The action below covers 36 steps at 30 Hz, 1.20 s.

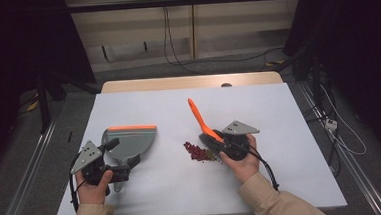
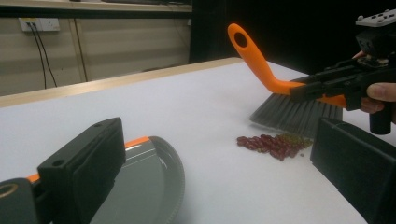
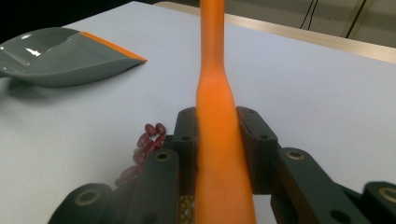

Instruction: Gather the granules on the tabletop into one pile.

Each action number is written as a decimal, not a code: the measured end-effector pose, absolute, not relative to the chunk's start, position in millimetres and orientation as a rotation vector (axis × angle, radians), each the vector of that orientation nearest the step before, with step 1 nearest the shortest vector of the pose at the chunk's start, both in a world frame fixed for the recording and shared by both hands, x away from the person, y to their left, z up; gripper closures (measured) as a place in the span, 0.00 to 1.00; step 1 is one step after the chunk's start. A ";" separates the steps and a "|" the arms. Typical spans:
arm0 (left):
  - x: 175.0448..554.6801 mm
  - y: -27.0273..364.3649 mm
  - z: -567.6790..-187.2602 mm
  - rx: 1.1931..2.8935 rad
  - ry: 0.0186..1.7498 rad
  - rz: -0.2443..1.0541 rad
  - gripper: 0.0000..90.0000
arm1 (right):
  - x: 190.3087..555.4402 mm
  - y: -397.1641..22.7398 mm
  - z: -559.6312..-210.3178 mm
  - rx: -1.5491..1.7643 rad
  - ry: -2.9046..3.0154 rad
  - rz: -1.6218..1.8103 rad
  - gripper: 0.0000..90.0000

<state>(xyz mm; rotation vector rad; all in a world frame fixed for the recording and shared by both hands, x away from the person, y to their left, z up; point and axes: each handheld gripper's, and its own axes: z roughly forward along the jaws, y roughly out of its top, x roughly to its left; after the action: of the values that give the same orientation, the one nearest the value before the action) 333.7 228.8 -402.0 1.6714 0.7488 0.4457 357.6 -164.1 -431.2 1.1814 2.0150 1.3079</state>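
Red beans [image 1: 196, 151] lie unswept just beside the right gripper [image 1: 229, 141], clamped on the brush [image 1: 203, 122]; left gripper [image 1: 113, 168] pinches the dustpan [image 1: 130, 139], nothing collected yet.

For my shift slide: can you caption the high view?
Right gripper clamps an orange-handled brush beside red beans; left gripper holds a grey orange-lipped dustpan on the white table.

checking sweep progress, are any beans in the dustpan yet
No, the dustpan holds nothing, and the beans lie in a pile on the table beside the brush.
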 end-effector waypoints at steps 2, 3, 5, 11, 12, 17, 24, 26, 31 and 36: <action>333.5 229.5 -401.7 1.669 0.748 0.446 0.04 | 359.4 -160.1 -432.3 1.182 1.991 1.315 0.79; 333.6 229.8 -401.7 1.669 0.748 0.446 0.04 | 360.4 -158.0 -432.7 1.181 1.989 1.323 0.79; 333.7 230.3 -401.6 1.666 0.751 0.446 0.04 | 362.3 -154.5 -433.6 1.189 1.970 1.332 0.79; 333.7 230.0 -401.7 1.670 0.750 0.447 0.04 | 370.8 -145.8 -435.1 1.188 1.957 1.372 0.79; 333.7 229.7 -401.8 1.673 0.750 0.445 0.04 | 373.1 -144.6 -434.7 1.193 1.959 1.380 0.79; 333.6 230.6 -401.8 1.670 0.752 0.442 0.04 | 379.4 -142.4 -430.0 1.194 1.977 1.411 0.79; 333.1 231.4 -401.4 1.669 0.755 0.444 0.04 | 392.8 -158.3 -413.5 0.915 2.127 1.446 0.79; 333.2 231.7 -401.5 1.667 0.755 0.443 0.04 | 400.5 -161.7 -414.6 0.889 2.175 1.456 0.79; 333.2 233.5 -401.6 1.664 0.761 0.447 0.04 | 420.1 -161.7 -421.5 0.776 2.255 1.472 0.79; 333.4 235.5 -402.2 1.662 0.769 0.449 0.04 | 434.9 -150.1 -424.9 0.609 2.343 1.439 0.79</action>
<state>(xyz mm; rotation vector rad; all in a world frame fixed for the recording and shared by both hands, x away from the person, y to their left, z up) 333.4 235.5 -402.2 1.6622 0.7687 0.4489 434.9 -150.1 -424.9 0.6091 2.3433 1.4394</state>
